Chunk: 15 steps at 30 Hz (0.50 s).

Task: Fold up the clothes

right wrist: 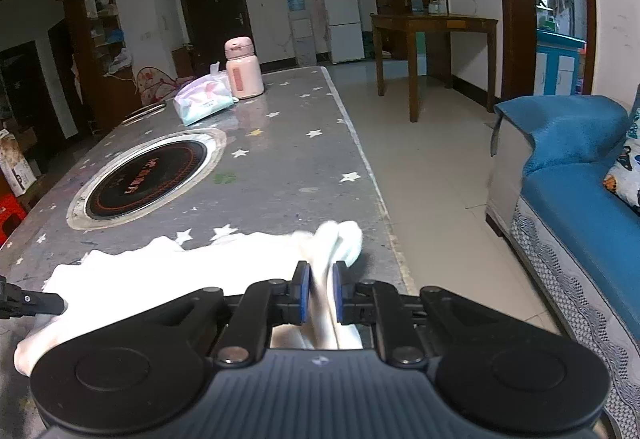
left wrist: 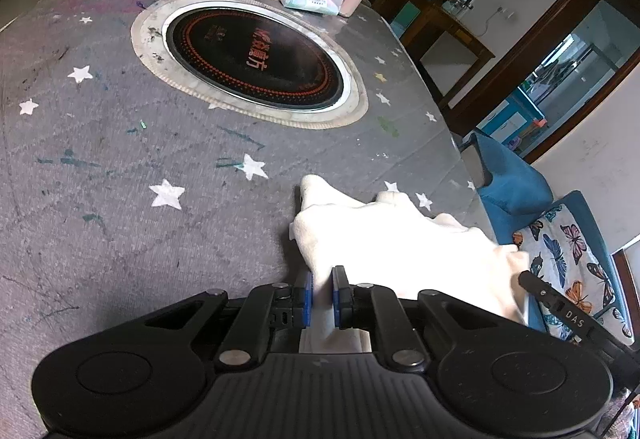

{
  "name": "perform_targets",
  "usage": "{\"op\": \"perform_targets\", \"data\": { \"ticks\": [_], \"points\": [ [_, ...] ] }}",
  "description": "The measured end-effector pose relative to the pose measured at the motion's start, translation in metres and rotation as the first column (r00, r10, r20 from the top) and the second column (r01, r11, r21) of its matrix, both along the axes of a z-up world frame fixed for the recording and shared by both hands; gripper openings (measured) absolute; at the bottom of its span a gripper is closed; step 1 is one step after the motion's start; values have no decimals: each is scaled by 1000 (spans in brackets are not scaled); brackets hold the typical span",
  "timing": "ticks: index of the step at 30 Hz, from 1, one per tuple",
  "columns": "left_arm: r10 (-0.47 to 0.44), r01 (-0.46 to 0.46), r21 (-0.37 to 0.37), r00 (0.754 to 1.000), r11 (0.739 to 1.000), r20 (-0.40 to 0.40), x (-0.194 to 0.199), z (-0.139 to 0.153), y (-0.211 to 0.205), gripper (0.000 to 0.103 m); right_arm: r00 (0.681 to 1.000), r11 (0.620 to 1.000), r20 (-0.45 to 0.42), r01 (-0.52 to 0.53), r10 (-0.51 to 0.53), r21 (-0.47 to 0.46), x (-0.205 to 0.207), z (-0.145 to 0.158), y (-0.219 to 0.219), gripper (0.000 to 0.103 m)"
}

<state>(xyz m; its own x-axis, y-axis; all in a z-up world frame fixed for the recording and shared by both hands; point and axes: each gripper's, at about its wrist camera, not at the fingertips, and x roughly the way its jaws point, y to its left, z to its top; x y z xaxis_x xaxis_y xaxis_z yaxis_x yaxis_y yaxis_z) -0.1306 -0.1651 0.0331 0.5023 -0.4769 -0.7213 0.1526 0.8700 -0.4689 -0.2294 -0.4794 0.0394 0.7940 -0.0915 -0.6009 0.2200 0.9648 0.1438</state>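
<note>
1 pink bottle (right wrist: 243,69) and 1 tissue pack (right wrist: 204,99) stood beyond the inset cooktop (right wrist: 146,175); 2 grippers, left gripper (left wrist: 322,281) and right gripper (right wrist: 320,279), each pinched 1 white garment (right wrist: 224,263).

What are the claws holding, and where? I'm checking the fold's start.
Both hold the white garment: the left claw pinches one edge, the right claw a bunched fold at the opposite end.
</note>
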Motion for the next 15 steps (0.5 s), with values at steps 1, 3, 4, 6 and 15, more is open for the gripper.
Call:
{"op": "perform_targets", "data": {
  "ticks": [1, 3, 4, 6, 15],
  "points": [
    [1, -1, 0, 1000, 1000, -2, 0, 0, 0, 11, 1000, 1000, 1, 3, -3, 0, 0, 1, -1, 13],
    [1, -1, 3, 1000, 1000, -3, 0, -1, -1, 11, 1000, 1000, 2, 6, -6, 1, -1, 1, -2, 13],
    [0, 0, 4, 1000, 1000, -3, 0, -1, -1, 11, 1000, 1000, 3, 6, -6, 0, -2, 2, -2, 13],
    [0, 0, 7, 1000, 1000, -3, 0, 0, -1, 12, 1000, 1000, 5, 6, -6, 0, -2, 2, -2, 13],
    [8, -8, 23, 1000, 1000, -6, 1, 0, 1, 16, 1000, 1000, 17, -15, 15, -7, -5, 7, 3, 23]
  ]
}}
